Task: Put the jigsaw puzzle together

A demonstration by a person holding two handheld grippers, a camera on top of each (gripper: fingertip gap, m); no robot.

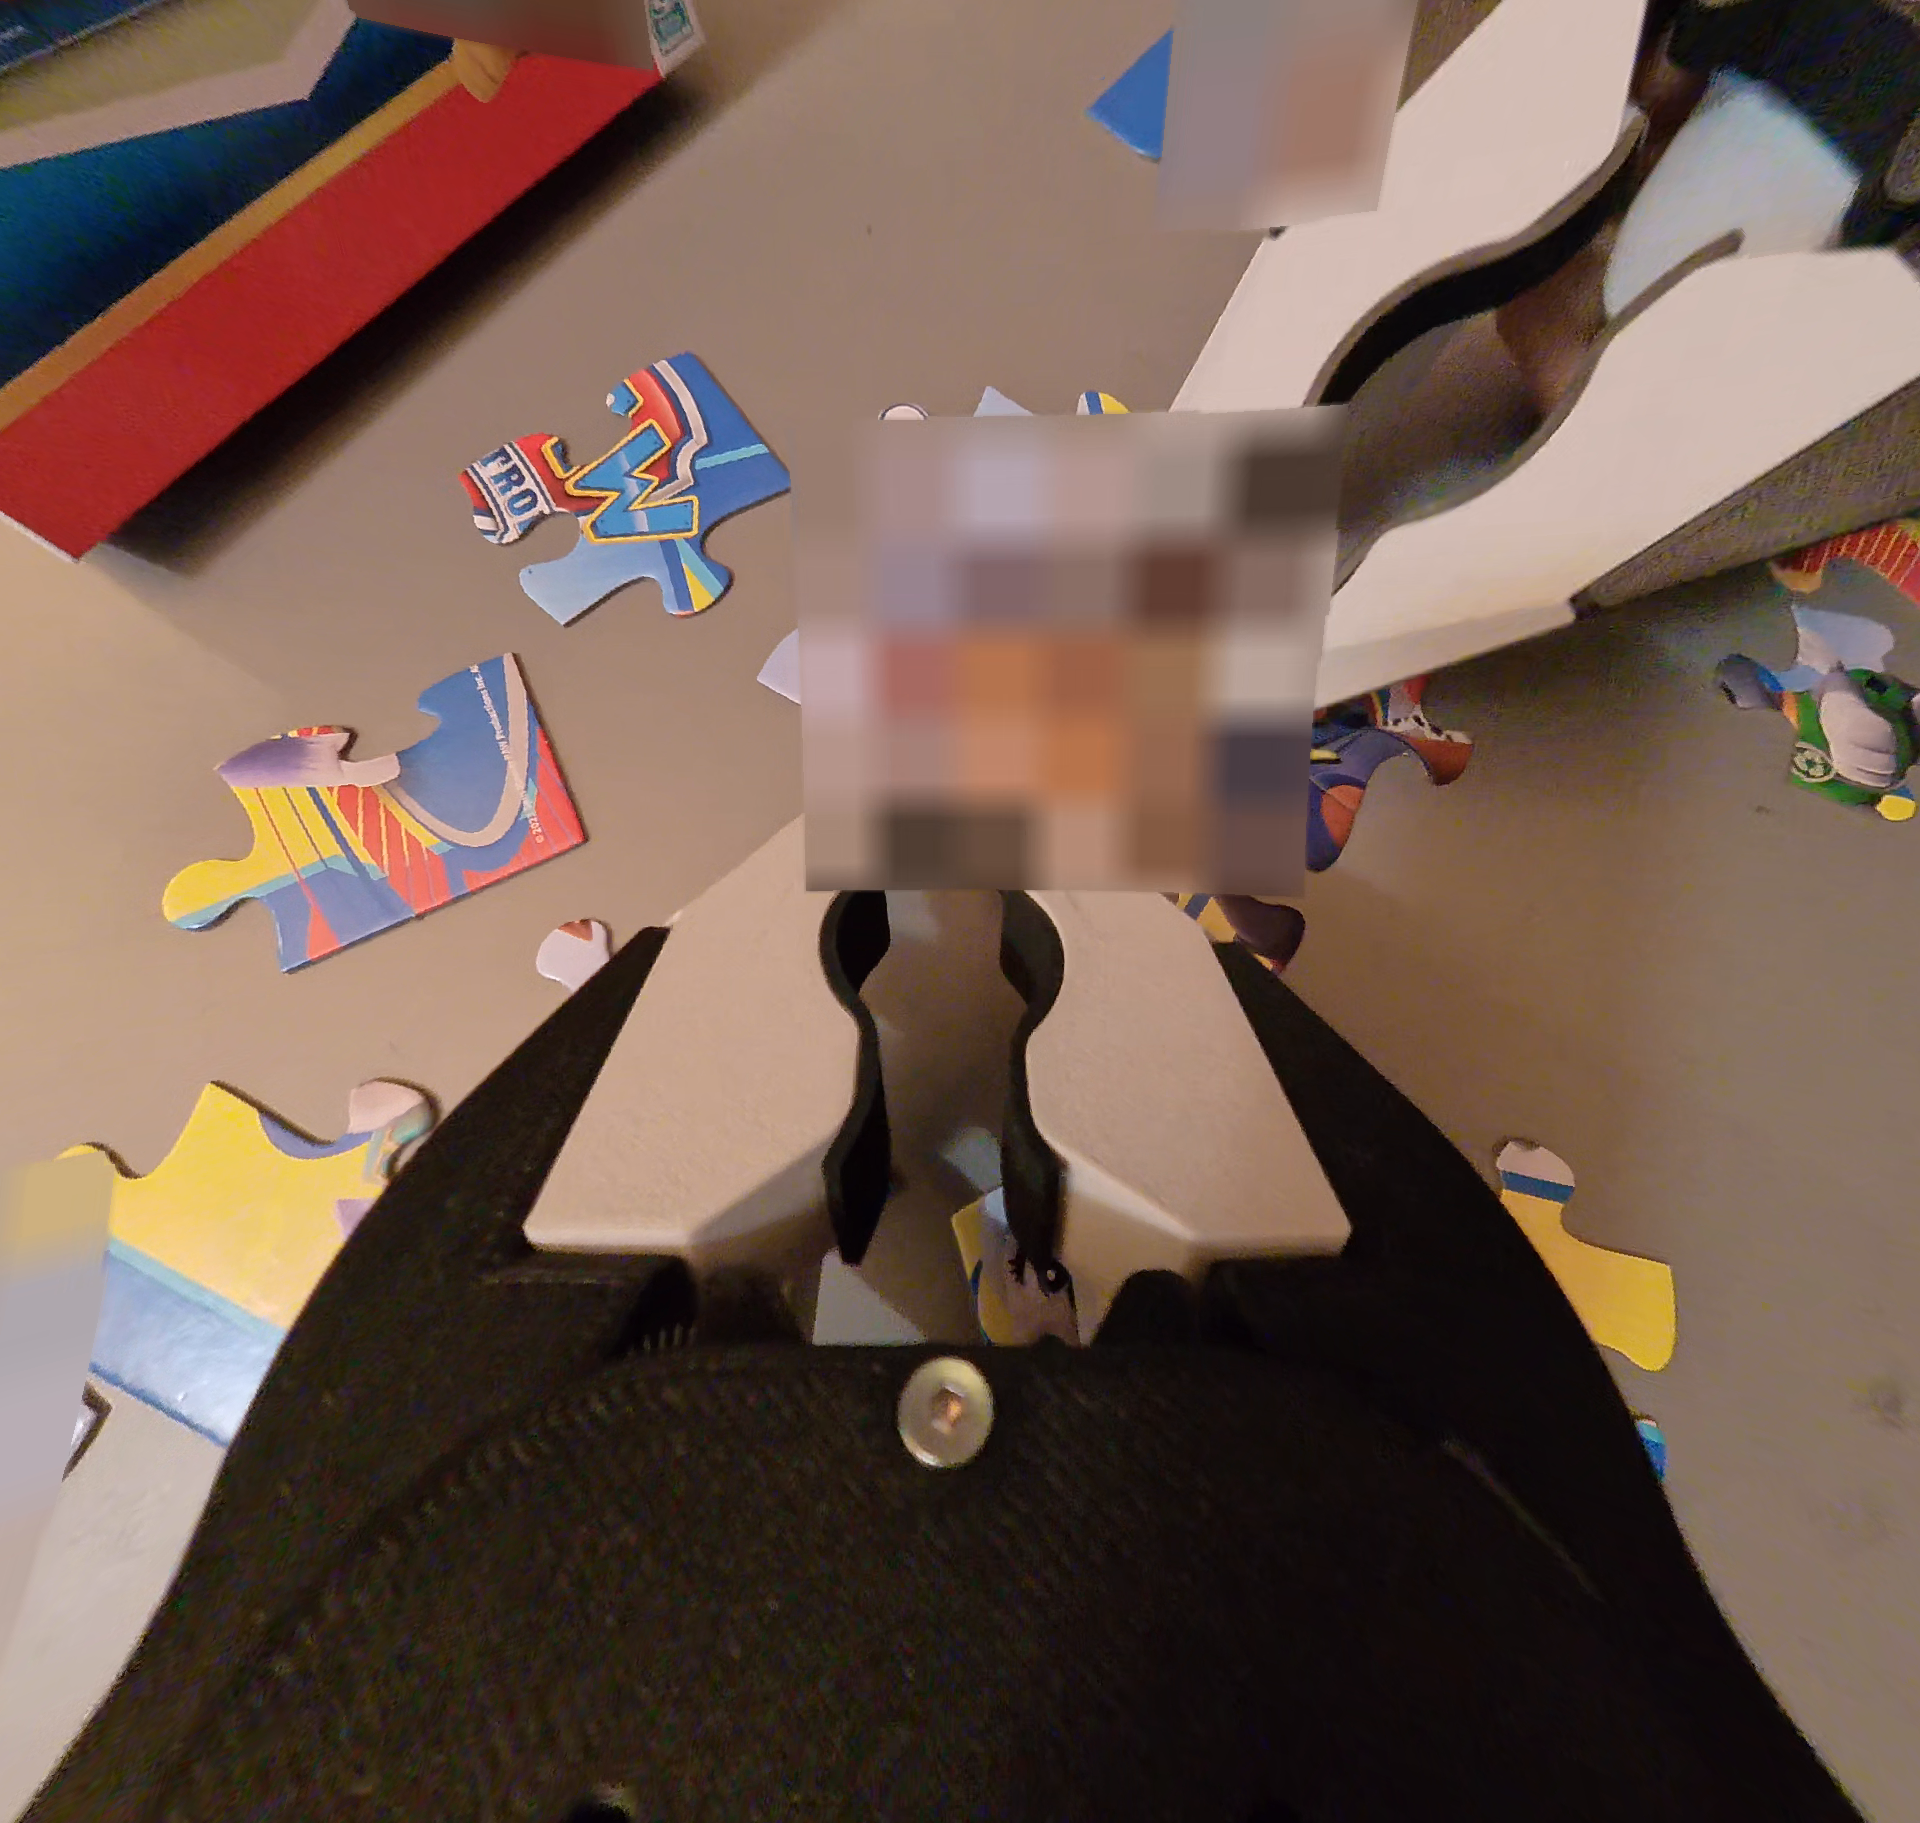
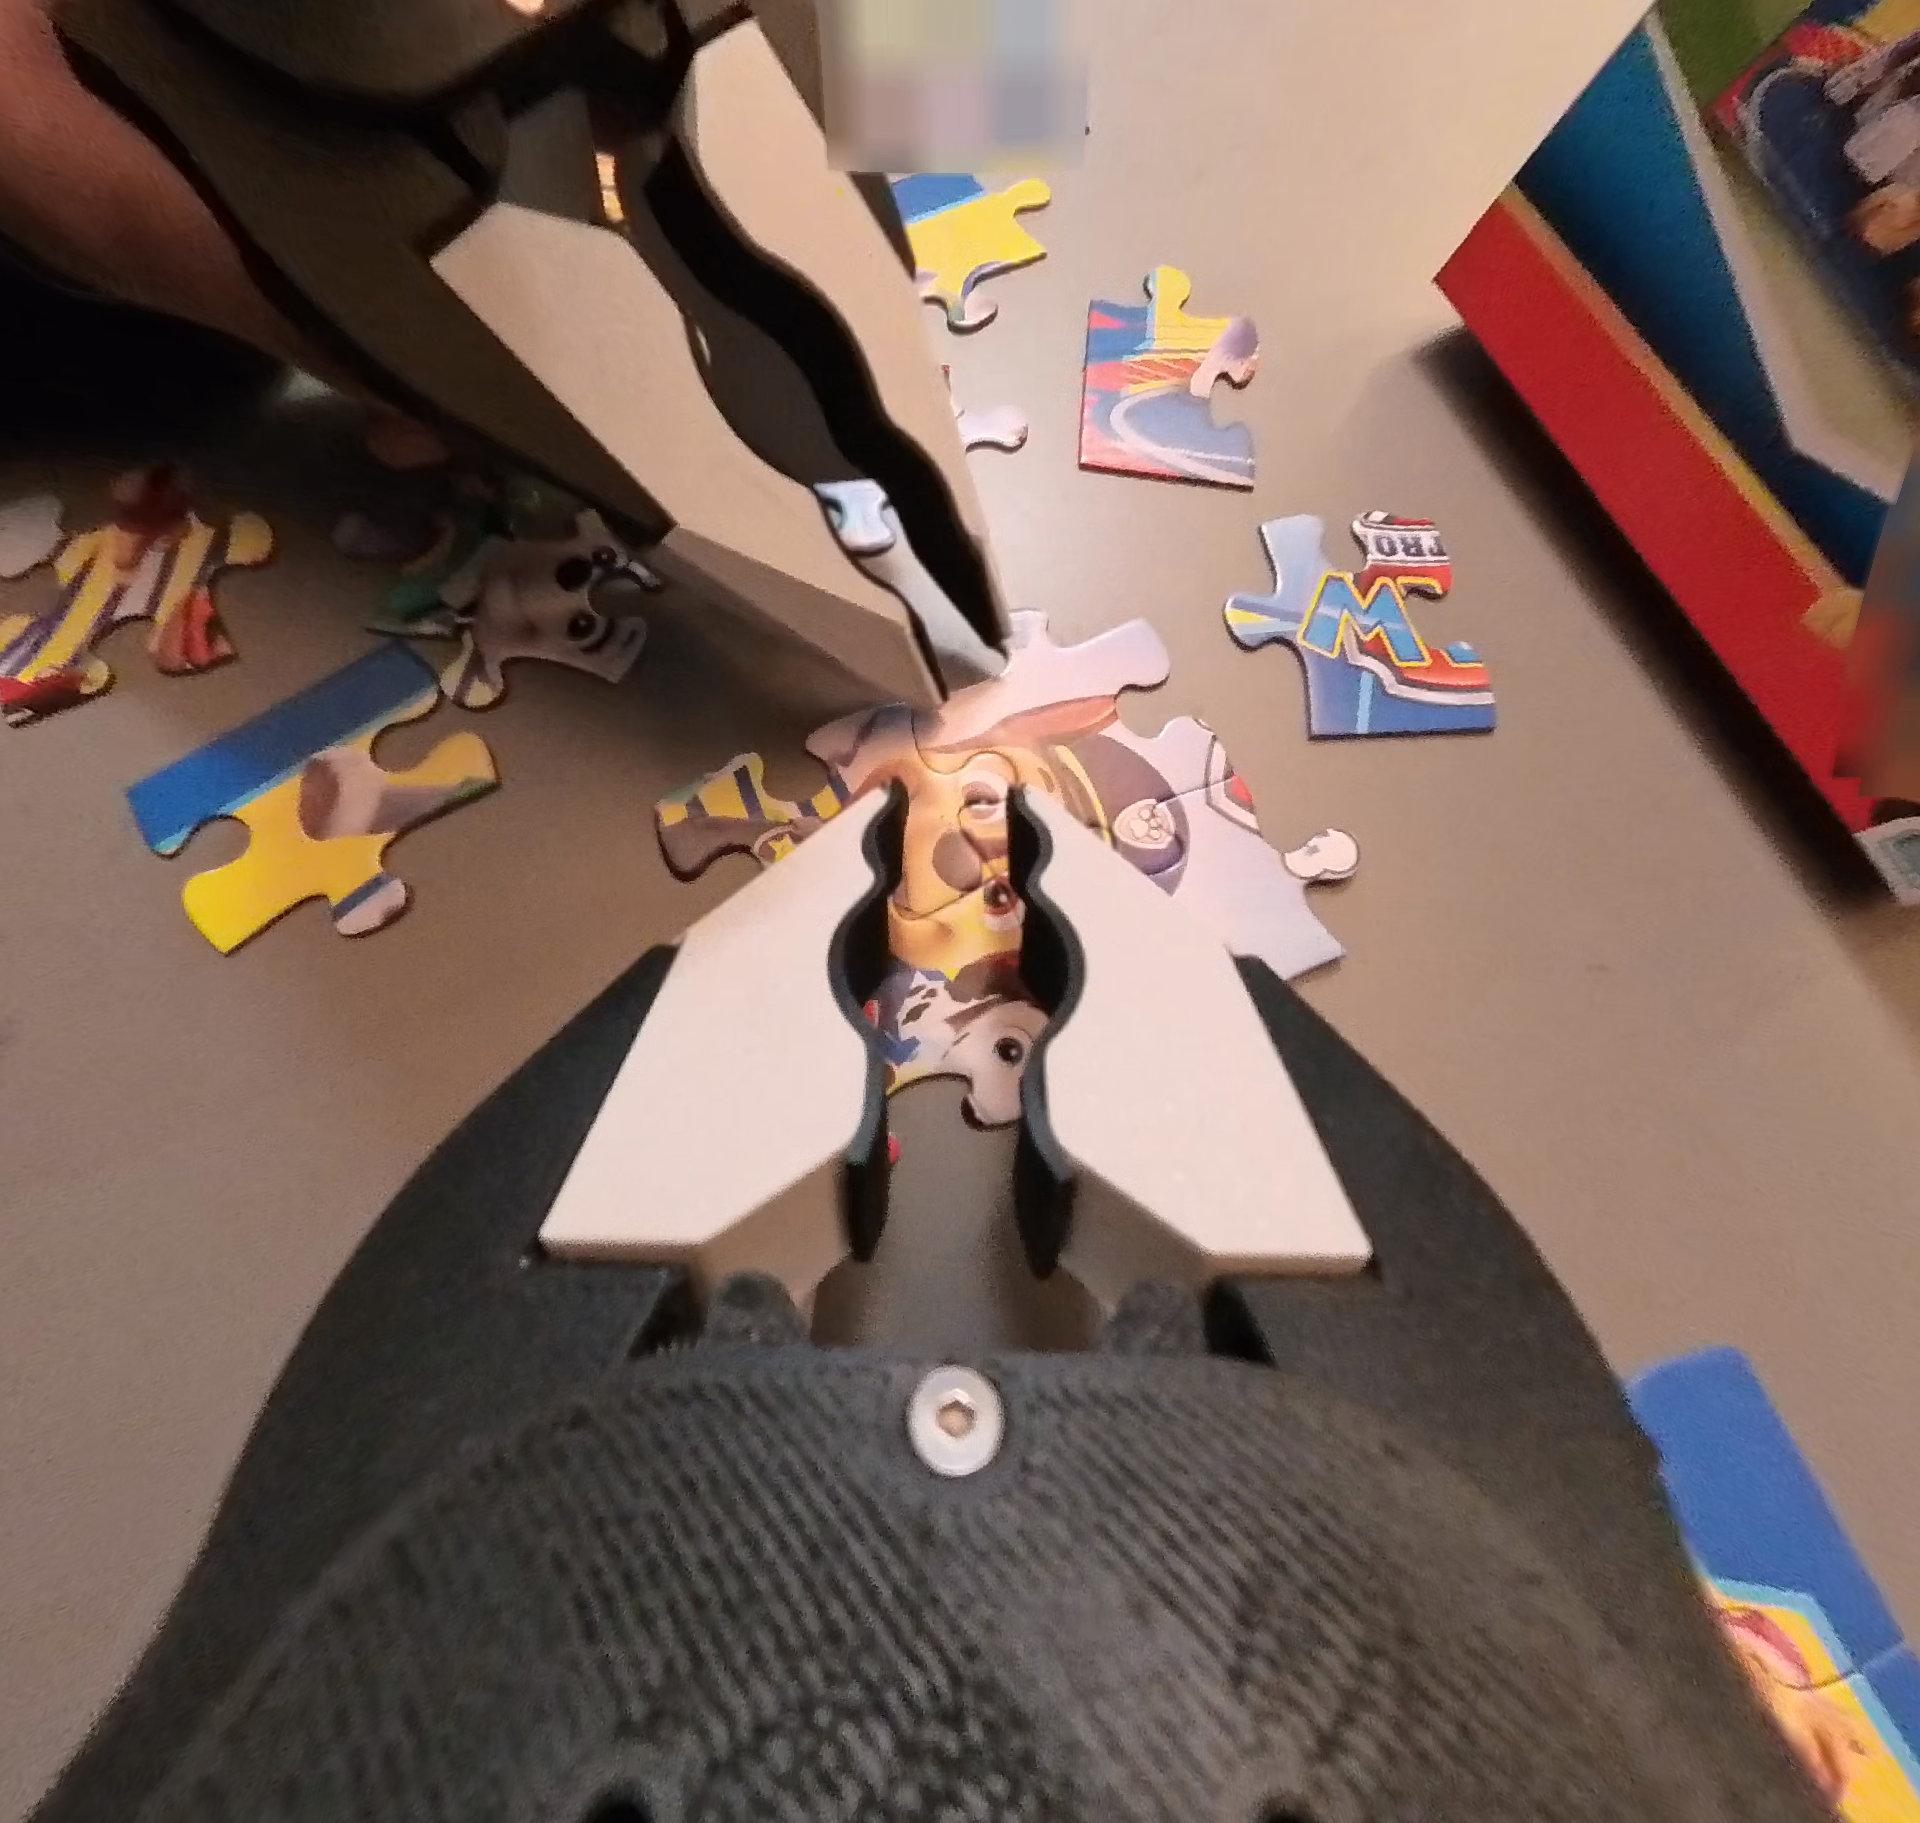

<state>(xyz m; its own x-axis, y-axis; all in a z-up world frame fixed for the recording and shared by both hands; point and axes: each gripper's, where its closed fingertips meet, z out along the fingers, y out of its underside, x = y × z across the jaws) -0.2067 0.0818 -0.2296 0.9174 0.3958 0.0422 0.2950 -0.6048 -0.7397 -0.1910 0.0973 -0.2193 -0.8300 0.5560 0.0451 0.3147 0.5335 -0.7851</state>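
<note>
In the right wrist view, the right tongs [image 2: 956,817] are seen at frame centre with a narrow gap between the tips, nothing gripped, poised over a joined cluster of puzzle pieces [image 2: 1226,869] on the desk [image 2: 1558,1046]. Just beyond, the left tongs [image 2: 961,677] slant in from the upper left, nearly closed on a pale piece [image 2: 1081,667] at the cluster's far edge; whether it is pressed cannot be told. In the left wrist view those fingertips are hidden by a blurred patch. Loose pieces [image 2: 1361,630] lie further off, and a red box [image 2: 1662,485] is cut off at the upper right.
</note>
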